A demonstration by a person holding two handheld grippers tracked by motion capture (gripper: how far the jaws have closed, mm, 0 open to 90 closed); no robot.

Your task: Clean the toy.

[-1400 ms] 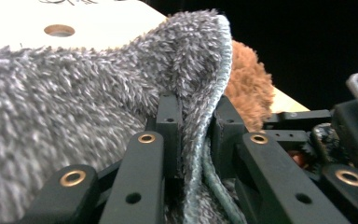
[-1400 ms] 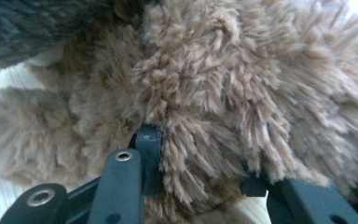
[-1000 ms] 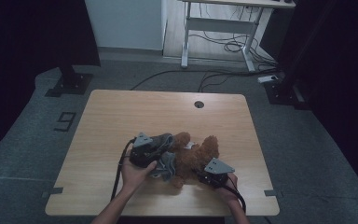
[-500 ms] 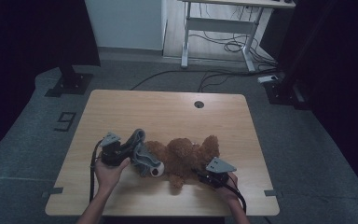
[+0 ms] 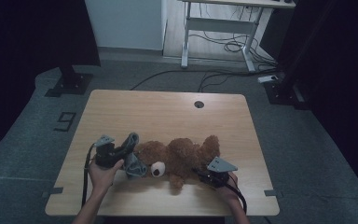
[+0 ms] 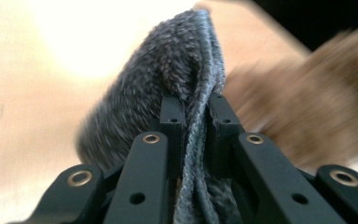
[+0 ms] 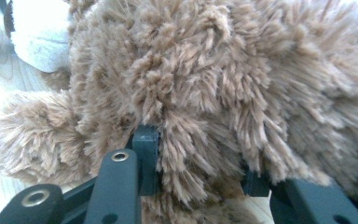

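Observation:
A brown teddy bear (image 5: pixel 182 156) lies on its side on the wooden table (image 5: pixel 168 107), head to the left, white muzzle (image 5: pixel 156 169) facing the front edge. My left gripper (image 5: pixel 122 151) sits just left of the bear's head, shut on a grey fuzzy cloth (image 5: pixel 133 161). In the left gripper view the cloth (image 6: pixel 168 65) is folded and pinched in the left gripper (image 6: pixel 196 109), with the bear (image 6: pixel 317 107) blurred behind. My right gripper (image 5: pixel 201 173) is at the bear's lower body. In the right gripper view the right gripper (image 7: pixel 198 158) is buried in the bear's fur (image 7: pixel 214 70), shut on a tuft.
A round cable hole (image 5: pixel 199 104) is in the table's far edge. Bare tabletop extends behind and to the left of the bear. Beyond the table stand a white desk frame (image 5: pixel 216 28) with cables on the floor and a dark stand base (image 5: pixel 70 81).
My left hand has carried the grey cloth leftward off the bear's middle to beside its head, uncovering the bear. The right hand has stayed put.

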